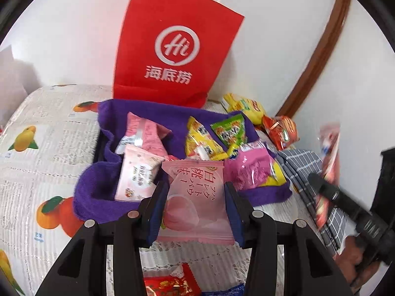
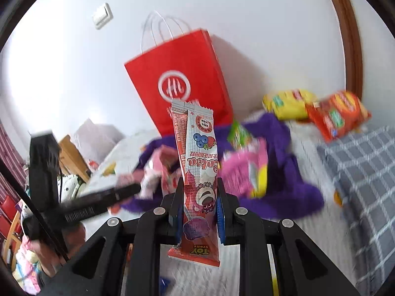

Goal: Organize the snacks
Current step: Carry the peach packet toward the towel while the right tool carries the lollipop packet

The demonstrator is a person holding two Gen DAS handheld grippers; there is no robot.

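Clamped between the blue pads of the left claw (image 1: 195, 197) is a flat pale-pink plastic snack packet with a peach picture (image 1: 195, 194); it is held up just in front of the purple fabric storage bin (image 1: 98, 192), which is parked on a cloth printed with oranges and newsprint (image 1: 37, 153); whether that's a desk or a bed underneath can't be told. Several snacks are already piled in the bin: two pink wrapped packets (image 1: 143, 153) in the left compartment, a yellow pouch (image 1: 202, 140), a small green pouch (image 1: 230, 129) and a crinkly bright-pink bag (image 1: 249, 170) on the right side. A tall red paper shopping bag with a white round logo (image 1: 177, 46) is stood behind the bin against the wall; a yellow snack bag (image 2: 288, 103) and an orange-red snack bag (image 2: 338, 116) are left lying outside the bin, beside a grey checked cloth (image 2: 365, 167). The right claw (image 2: 200, 207) is pinched tight on a long red-and-white stick-shaped candy wrapper with a bear and berries (image 2: 197, 172), which is held upright, lifted clear of the surface.
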